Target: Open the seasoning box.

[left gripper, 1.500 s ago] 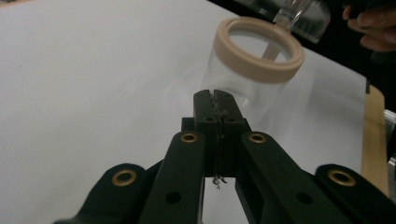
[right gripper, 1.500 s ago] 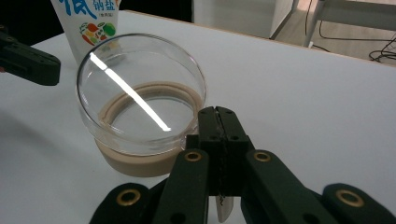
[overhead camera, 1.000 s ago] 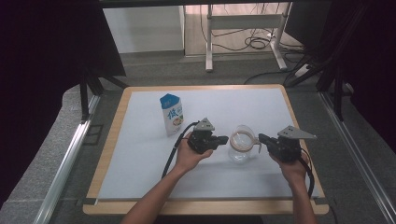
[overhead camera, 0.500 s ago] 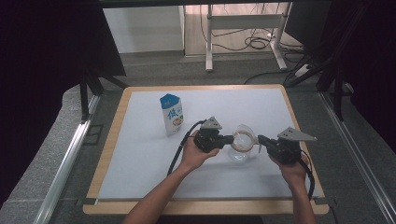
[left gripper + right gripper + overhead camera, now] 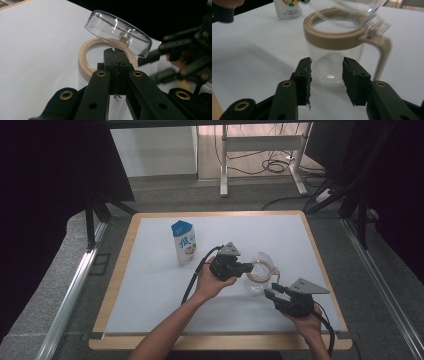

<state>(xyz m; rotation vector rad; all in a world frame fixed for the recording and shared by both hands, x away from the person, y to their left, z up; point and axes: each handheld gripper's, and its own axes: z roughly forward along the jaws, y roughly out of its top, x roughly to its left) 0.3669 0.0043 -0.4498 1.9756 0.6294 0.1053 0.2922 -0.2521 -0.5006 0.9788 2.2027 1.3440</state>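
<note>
The glass jug (image 5: 260, 276) stands upright on the white counter (image 5: 150, 285), right of centre and a little toward the near edge. It has clear walls, a beige rim ring (image 5: 332, 37) and a beige handle (image 5: 383, 56). In the left gripper view its clear domed lid (image 5: 117, 32) is lifted, tilted above the ring, apart from it on the side that shows.

The left claw (image 5: 248, 268) reaches in from the jug's left at rim height. Its jaws are pressed together, with only a thin seam between them, and their tips sit just under the raised lid; whether they pinch part of the lid I cannot tell.

The right claw (image 5: 270, 293) is just near and right of the jug, low over the counter. Its jaws have just been opening and now stand partly apart with nothing between them; the right gripper view shows the jug's lower wall beyond the gap, untouched.

Farther off, to the left and toward the far side, a blue-topped carton (image 5: 183, 242) stands upright, well apart from the jug.
</note>
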